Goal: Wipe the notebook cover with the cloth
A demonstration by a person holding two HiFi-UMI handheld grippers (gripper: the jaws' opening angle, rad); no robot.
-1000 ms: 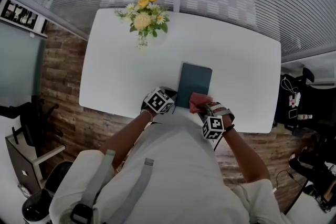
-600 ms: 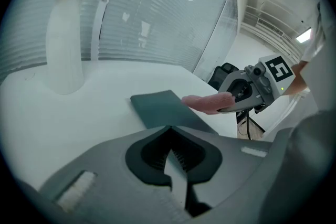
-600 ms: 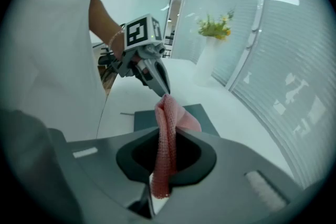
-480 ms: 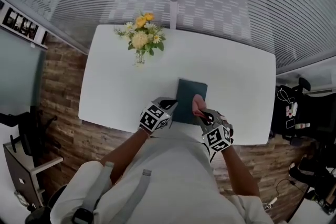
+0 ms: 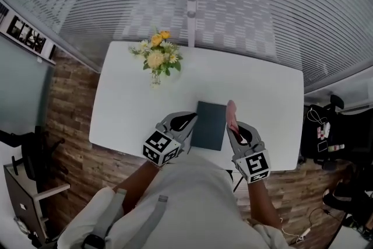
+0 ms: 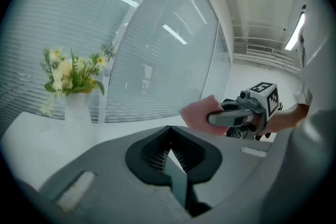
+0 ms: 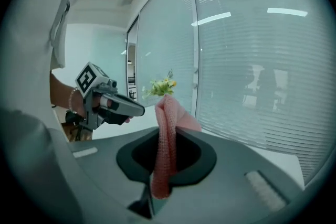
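A dark teal notebook (image 5: 210, 125) lies near the front of the white table (image 5: 256, 87). My left gripper (image 5: 187, 121) is at its left edge. In the left gripper view that gripper (image 6: 169, 148) is shut on a thin dark slab, the notebook (image 6: 179, 183) seen edge-on. My right gripper (image 5: 233, 126) stands just off the notebook's right edge, shut on a pink cloth (image 5: 231, 110). The cloth (image 7: 167, 144) sticks up from between the jaws and its top flops over. From the left gripper view the cloth (image 6: 199, 112) hangs in the air, off the cover.
A glass vase of yellow and white flowers (image 5: 156, 55) stands at the table's back left. Slatted blinds (image 5: 245, 3) run behind the table. Brick-pattern floor (image 5: 70, 102) lies to the left. Dark bags and cables (image 5: 326, 125) sit at the right.
The pink cloth has moved from the notebook's near right corner up along the cover and off its right edge. The left gripper has stayed at the notebook's left edge.
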